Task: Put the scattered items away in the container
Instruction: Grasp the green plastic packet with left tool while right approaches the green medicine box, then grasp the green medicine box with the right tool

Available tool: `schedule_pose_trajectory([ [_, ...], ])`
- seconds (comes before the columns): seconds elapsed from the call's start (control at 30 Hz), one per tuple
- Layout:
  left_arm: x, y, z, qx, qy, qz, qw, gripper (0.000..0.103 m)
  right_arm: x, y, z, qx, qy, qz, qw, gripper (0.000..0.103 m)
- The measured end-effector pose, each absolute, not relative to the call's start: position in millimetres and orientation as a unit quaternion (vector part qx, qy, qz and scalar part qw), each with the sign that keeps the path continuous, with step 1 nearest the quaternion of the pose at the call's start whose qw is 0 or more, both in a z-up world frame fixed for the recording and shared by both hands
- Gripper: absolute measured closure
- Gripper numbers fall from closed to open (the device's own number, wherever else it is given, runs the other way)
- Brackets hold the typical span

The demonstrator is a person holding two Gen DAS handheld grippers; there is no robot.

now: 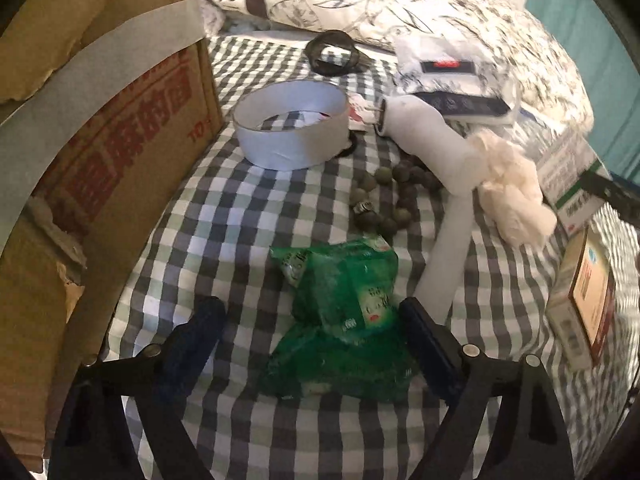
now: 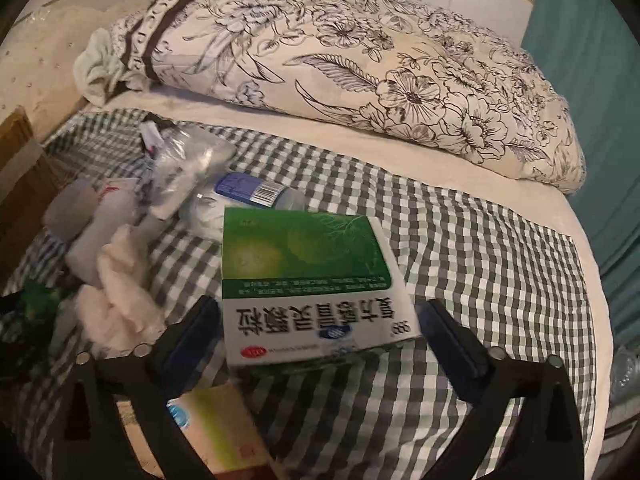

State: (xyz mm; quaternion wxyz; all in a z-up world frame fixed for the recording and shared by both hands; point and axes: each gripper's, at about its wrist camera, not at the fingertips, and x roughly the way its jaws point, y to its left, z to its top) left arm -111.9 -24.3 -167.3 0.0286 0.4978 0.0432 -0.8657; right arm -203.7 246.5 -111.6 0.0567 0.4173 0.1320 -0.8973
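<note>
A crumpled green plastic packet [image 1: 344, 312] lies on the checked bedsheet between the open fingers of my left gripper [image 1: 316, 320]; the right finger touches it. The cardboard box [image 1: 100, 152] stands at the left. My right gripper [image 2: 320, 320] is open around the near end of a green and white medicine box [image 2: 308, 280] lying on the sheet. Other scattered items are a white tape ring [image 1: 292, 124], a string of dark beads [image 1: 384, 196], a white roll with a cloth wad [image 1: 508, 192] and a tan box [image 1: 584, 300].
A flowered quilt [image 2: 360, 60] lies across the back of the bed. A black ring object [image 1: 332, 52] and white packets [image 1: 452, 76] lie behind the tape ring. A clear bag [image 2: 188, 160] and a bottle [image 2: 248, 188] lie left of the medicine box. A teal wall is at the right.
</note>
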Motion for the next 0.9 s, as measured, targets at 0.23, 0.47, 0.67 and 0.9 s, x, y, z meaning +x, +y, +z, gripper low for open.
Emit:
schedule_pose_trajectory([
  [0.23, -120, -26, -169, 0.503, 0.043, -0.863, 0.019, 0.013, -208, 240, -115, 0.400, 0.142, -0.905, 0.035, 0.000],
  [0.47, -119, -24, -168, 0.502, 0.019, -0.864, 0.024, 0.031, -198, 258, -88, 0.380, 0.101, -0.919, 0.035, 0.000],
  [0.67, -117, -13, -163, 0.500, -0.006, -0.866, 0.020, 0.051, -201, 280, -91, 0.403, 0.067, -0.911, 0.057, 0.000],
  [0.9, -117, -22, -160, 0.509, 0.027, -0.860, 0.017, 0.056, -202, 269, -98, 0.420, 0.035, -0.899, 0.120, 0.000],
])
